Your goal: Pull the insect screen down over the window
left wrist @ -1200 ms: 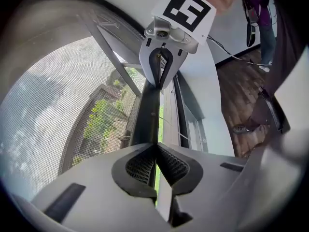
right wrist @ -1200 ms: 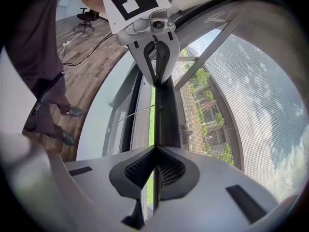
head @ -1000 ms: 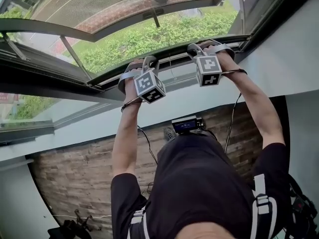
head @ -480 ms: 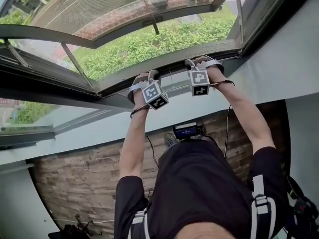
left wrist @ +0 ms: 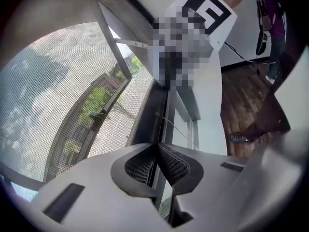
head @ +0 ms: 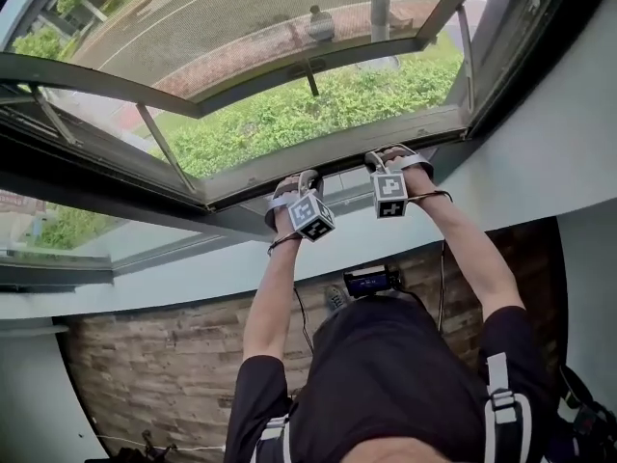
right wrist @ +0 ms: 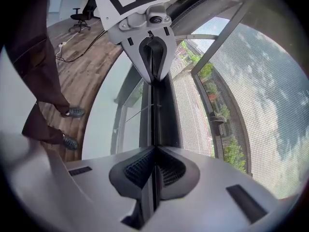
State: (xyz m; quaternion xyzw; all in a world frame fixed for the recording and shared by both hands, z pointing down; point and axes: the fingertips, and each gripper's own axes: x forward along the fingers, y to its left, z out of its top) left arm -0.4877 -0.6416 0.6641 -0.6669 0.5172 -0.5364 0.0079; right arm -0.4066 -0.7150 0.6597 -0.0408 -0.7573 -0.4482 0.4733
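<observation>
Two grippers pinch the insect screen's (head: 280,27) bottom bar (head: 339,165)
Both arms reach forward, left gripper (head: 292,183) and right gripper (head: 393,158) side by side, jaws nearly closed on the slim, dark bar. It runs crosswise, low near the window frame (head: 116,183), with fine grey mesh above.

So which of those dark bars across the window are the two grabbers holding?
The lower bar, edging the mesh. The left gripper and right gripper are clamped on it; the upper bar lies outside, behind the mesh.
</observation>
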